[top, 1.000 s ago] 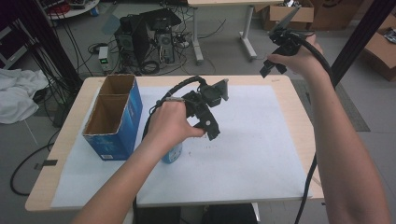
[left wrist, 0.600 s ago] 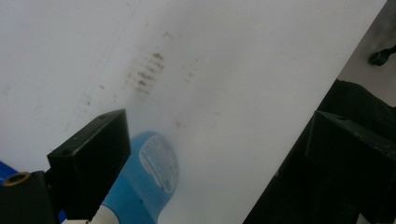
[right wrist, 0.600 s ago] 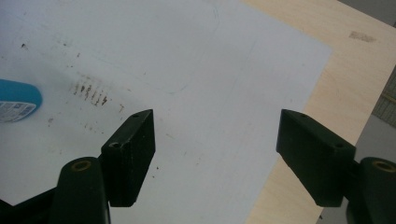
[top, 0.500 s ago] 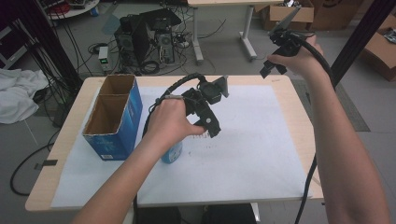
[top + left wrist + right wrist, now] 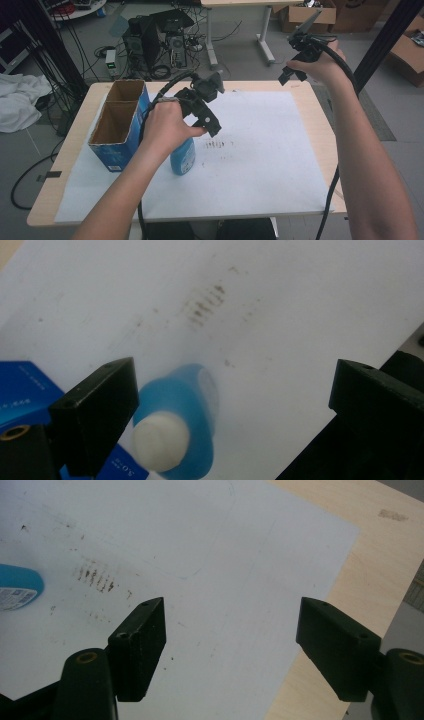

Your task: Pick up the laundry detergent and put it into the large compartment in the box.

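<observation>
High view puts the left gripper [image 5: 212,112] just left of the frame's centre, held above a blue bottle [image 5: 183,156] that stands upright on the white sheet [image 5: 270,150], just beside the open cardboard box [image 5: 117,122] at centre left. Left gripper view looks almost straight down on that bottle [image 5: 175,420]: its white cap [image 5: 160,440] sits low and left of centre, close to the left jaw and well clear of the right one, with the jaws spread wide and nothing between them. This reads as the approach before a grasp, the bottle not yet touched. The next move would call for shifting the gripper so the cap or neck comes midway between the jaws, then lowering and closing; from this offset the near jaw might knock the bottle over. The right gripper [image 5: 300,45] is held high at the upper right of the high view, away from the work, its jaws also wide apart over bare sheet [image 5: 225,555] and the table edge [image 5: 370,570].
</observation>
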Tool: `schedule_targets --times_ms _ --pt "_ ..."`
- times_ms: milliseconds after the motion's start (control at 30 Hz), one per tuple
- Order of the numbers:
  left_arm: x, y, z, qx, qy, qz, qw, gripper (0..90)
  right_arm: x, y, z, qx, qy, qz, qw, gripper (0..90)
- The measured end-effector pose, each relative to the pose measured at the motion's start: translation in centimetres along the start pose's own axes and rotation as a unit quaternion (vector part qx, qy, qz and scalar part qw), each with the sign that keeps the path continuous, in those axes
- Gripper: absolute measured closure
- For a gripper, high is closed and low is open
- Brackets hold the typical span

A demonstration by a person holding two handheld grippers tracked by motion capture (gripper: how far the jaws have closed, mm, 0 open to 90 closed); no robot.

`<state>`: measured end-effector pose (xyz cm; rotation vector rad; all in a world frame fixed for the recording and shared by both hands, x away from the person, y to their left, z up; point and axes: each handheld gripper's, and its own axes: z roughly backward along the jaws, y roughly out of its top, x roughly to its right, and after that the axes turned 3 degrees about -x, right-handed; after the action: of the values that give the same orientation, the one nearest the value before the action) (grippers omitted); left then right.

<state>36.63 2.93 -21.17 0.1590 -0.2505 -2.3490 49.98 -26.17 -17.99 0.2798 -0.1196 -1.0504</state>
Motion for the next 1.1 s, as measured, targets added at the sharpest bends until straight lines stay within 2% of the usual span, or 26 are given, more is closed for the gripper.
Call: schedule_targets --times_ms 33,67,133,167,267,367,767,1100 --pt "-0.6 -0.4 -0.1 0.0 0.004 0.017 0.9999 6.4 0.1 -0.1 -0.1 0.0 0.001 -0.001 1.0 28.3" --pt "-0.6 -0.4 -0.1 0.0 0.004 0.017 0.9999 6.4 0.1 -0.1 -0.1 0.0 0.001 -0.001 1.0 28.3" --pt "-1.3 -0.9 -0.2 -0.002 0.016 0.038 0.9992 6.5 0.1 -0.1 -0.2 -0.001 0.001 -0.001 1.0 28.3" --pt "-1.3 -0.9 -0.2 -0.002 0.016 0.038 0.9992 6.7 0.1 -0.1 -0.2 -0.001 0.001 -0.001 1.0 28.3" --pt "-1.9 -1.6 -0.4 -0.013 0.029 0.056 0.9979 7.1 0.2 -0.2 -0.3 0.0 0.002 -0.001 1.0 28.3" --pt "-2.2 -2.0 -0.6 -0.02 0.033 0.067 0.997 7.3 0.1 -0.3 -0.4 -0.001 0.002 -0.002 1.0 28.3" --pt "-2.6 -2.9 -1.8 -0.038 0.042 0.088 0.9945 7.5 -0.3 -0.1 -0.6 -0.002 0.004 0.004 1.0 28.3" --pt "-2.3 -2.8 -3.8 -0.06 0.043 0.084 0.9937 9.6 -0.5 0.0 -1.2 -0.006 0.006 0.009 0.9999 28.3"
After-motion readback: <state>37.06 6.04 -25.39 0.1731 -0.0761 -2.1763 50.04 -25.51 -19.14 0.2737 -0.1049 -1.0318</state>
